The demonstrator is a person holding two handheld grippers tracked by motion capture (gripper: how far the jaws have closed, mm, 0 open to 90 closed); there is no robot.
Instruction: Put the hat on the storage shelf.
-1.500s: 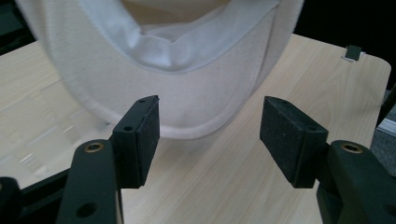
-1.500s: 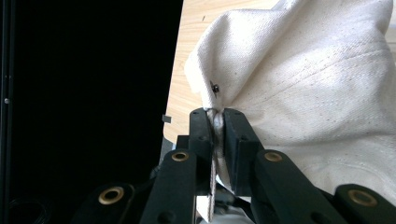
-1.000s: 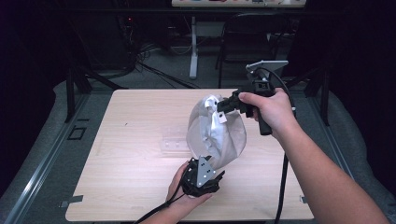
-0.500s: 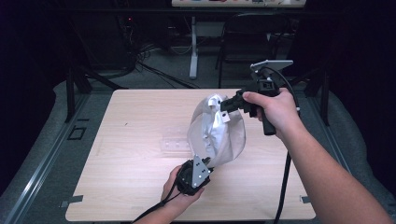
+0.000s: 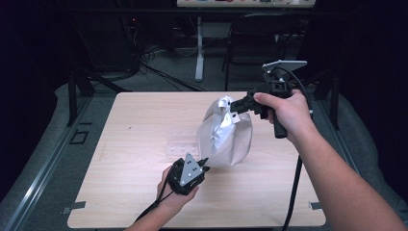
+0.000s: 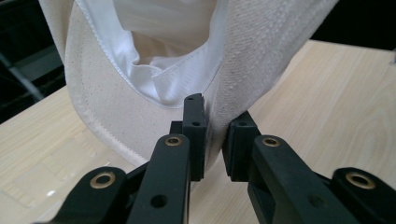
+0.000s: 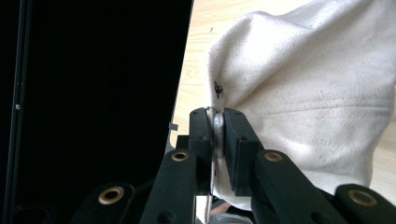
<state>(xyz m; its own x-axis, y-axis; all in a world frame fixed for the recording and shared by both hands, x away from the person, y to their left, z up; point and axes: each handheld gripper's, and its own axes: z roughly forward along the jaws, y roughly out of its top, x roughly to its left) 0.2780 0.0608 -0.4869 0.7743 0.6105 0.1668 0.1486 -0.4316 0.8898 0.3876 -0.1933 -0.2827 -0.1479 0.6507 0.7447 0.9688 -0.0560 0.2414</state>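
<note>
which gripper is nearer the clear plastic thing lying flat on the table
Left. The left hand-held gripper grips the cloth bag low, just right of the clear plastic piece; the right hand-held gripper holds the bag's top, higher and farther away.

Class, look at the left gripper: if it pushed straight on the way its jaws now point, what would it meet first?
The left gripper already pinches the hem of the white cloth bag, so pushing on would probably drive it deeper into that fabric and its white lining; what lies past the bag cannot be told.
</note>
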